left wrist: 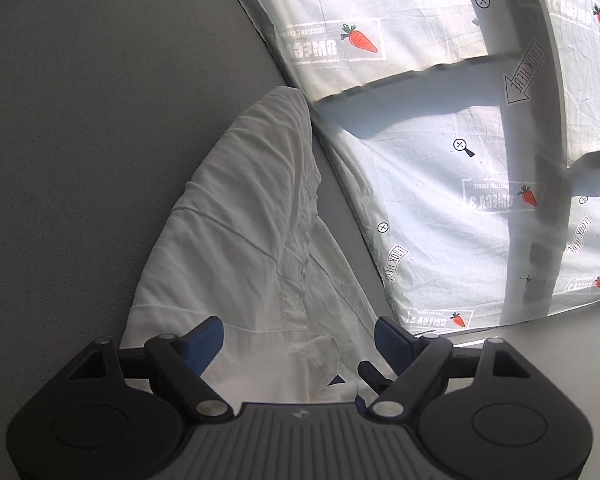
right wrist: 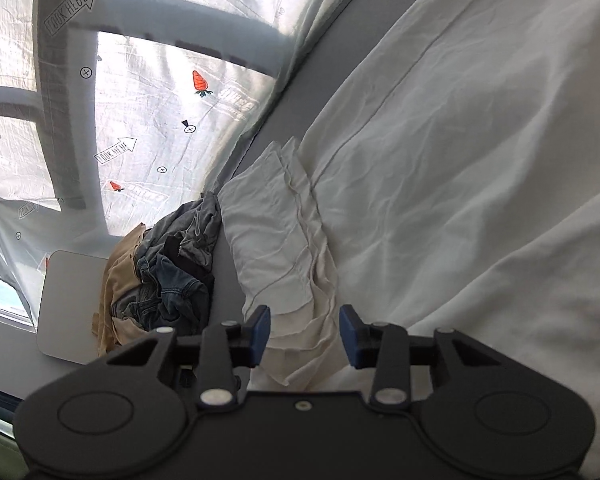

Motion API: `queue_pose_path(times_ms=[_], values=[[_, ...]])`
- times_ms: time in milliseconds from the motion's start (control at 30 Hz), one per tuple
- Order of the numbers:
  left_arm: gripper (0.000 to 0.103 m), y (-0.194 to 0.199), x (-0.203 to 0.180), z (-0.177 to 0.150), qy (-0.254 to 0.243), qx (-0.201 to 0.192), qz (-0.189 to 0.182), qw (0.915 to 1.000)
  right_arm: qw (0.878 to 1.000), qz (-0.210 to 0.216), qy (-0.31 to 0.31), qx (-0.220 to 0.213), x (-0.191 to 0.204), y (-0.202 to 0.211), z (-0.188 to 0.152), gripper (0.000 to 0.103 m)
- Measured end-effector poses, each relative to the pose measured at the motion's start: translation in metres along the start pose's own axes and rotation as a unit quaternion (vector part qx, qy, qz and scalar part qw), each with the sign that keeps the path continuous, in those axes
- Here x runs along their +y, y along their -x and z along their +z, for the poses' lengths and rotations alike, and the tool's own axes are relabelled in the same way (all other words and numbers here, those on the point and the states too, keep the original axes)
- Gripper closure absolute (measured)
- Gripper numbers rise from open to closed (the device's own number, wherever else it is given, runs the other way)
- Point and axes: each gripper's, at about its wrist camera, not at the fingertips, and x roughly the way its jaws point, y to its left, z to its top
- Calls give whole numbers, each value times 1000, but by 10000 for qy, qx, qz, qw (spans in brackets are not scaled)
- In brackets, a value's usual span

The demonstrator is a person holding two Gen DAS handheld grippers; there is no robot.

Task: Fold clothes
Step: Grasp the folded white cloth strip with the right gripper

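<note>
Our left gripper (left wrist: 298, 340) and right gripper (right wrist: 305, 334) gape, jaws apart, over the white garment (left wrist: 236, 240) on the grey table (left wrist: 80, 140). Beyond lie a clothes pile (right wrist: 168, 268) and a carrot-print curtain (left wrist: 440, 208).

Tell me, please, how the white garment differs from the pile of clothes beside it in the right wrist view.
The white garment is pale and one colour; the pile mixes grey, denim blue, black and tan.
The white garment lies spread out with only wrinkles; the pile is bunched in a heap.
The white garment fills much of the view; the pile takes far less.
The right gripper is open over the white garment's layered edge; the pile lies off to the side.
Both rest on the grey surface.
</note>
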Motion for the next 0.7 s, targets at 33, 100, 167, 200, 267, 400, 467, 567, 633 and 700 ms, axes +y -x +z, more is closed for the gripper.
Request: queue_pose_path(times_ms=[33, 100, 167, 200, 267, 400, 467, 567, 633, 700], values=[[20, -2, 1, 0, -28, 34, 125, 9999, 9999, 5, -125, -3, -2, -6, 4, 63], [20, -6, 3, -2, -77, 129, 242, 9996, 9998, -134, -159, 21, -1, -18, 11, 63], [20, -10, 5, -1, -57, 186, 259, 9995, 9995, -247, -143, 95, 0, -31, 17, 63], [20, -13, 7, 1, -27, 214, 258, 9994, 9994, -296, -137, 147, 0, -38, 20, 63], [20, -16, 13, 4, 110, 247, 230, 9994, 9990, -356, -69, 267, 2, -51, 23, 63], [20, -20, 22, 8, 420, 246, 89, 9988, 9985, -444, 90, 323, 8, -69, 24, 62], [20, -21, 26, 9, 527, 236, 30, 9983, 9984, -454, 92, 321, 9, -72, 26, 62], [20, -21, 27, 9, 575, 222, 10, 9981, 9969, -715, 295, 132, 11, -68, 29, 73], [19, -21, 26, 8, 581, 202, 10, 9981, 9961, -818, 313, -76, 11, -63, 31, 72], [19, -21, 27, 7, 607, 183, 1, 9980, 9964, -790, 292, -45, 10, -63, 32, 70]])
